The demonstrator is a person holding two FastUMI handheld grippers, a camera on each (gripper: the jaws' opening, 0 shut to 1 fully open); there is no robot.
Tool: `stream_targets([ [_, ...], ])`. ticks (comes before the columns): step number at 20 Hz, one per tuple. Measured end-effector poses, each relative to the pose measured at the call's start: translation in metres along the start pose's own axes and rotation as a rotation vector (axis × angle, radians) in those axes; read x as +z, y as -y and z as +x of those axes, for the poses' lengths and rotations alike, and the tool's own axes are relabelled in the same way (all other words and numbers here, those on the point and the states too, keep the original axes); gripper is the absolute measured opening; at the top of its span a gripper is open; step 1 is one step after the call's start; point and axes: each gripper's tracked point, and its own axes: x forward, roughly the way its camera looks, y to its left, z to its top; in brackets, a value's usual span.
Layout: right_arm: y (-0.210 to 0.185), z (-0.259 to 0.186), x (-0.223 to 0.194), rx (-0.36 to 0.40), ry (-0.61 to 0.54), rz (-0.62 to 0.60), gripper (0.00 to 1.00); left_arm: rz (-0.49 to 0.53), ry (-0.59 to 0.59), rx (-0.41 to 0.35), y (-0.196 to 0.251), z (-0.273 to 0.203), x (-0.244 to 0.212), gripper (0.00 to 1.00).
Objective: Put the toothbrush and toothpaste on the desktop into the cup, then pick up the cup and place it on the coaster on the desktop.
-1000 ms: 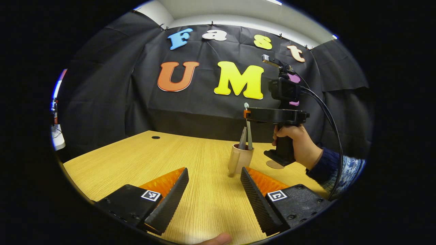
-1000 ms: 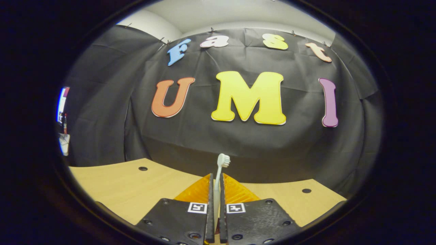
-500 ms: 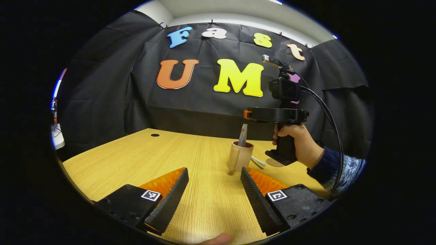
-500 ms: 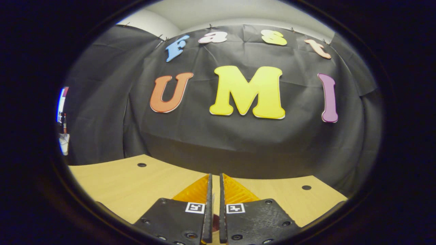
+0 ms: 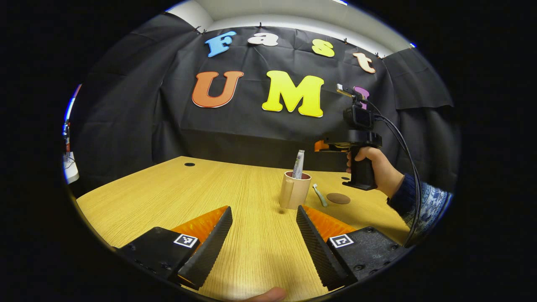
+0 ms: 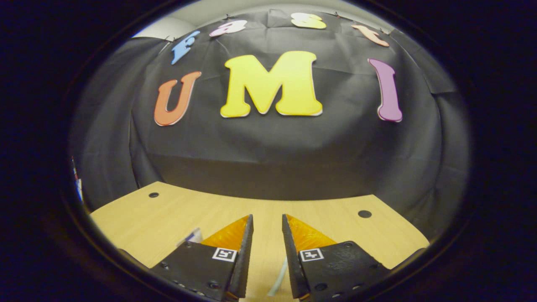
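One cup stands upright on the wooden desk, one toothpaste tube sticking up out of it. One toothbrush lies flat on the desk between the cup and the one round coaster. The left gripper hovers low before the cup, jaws spread wide and empty. A hand holds the right gripper above the coaster, jaws parted, gripping nothing.
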Motion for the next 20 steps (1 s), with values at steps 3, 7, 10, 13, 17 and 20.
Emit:
stream_targets([
  [3, 0.023, 0.021, -0.052, -0.044, -0.196, 0.008, 0.41, 0.008, -0.006, -0.004, 0.003, 0.001, -0.003, 0.98],
  [7, 0.035, 0.042, -0.115, -0.06, -0.415, 0.047, 0.43, 0.02, -0.012, -0.004, 0.003, 0.002, -0.003, 0.98],
  [10, 0.031, 0.049, -0.137, -0.054, -0.52, 0.041, 0.44, 0.006, -0.016, -0.013, 0.005, 0.004, -0.006, 0.98],
  [13, 0.029, 0.054, -0.149, -0.051, -0.586, 0.057, 0.41, -0.001, -0.029, -0.012, 0.004, 0.004, -0.012, 0.98],
  [17, 0.026, 0.055, -0.154, -0.071, -0.631, 0.084, 0.44, -0.016, -0.033, -0.016, 0.003, 0.003, -0.013, 0.98],
  [20, 0.028, 0.056, -0.157, -0.078, -0.664, 0.164, 0.04, -0.026, -0.039, -0.018, 0.004, 0.005, -0.016, 0.98],
])
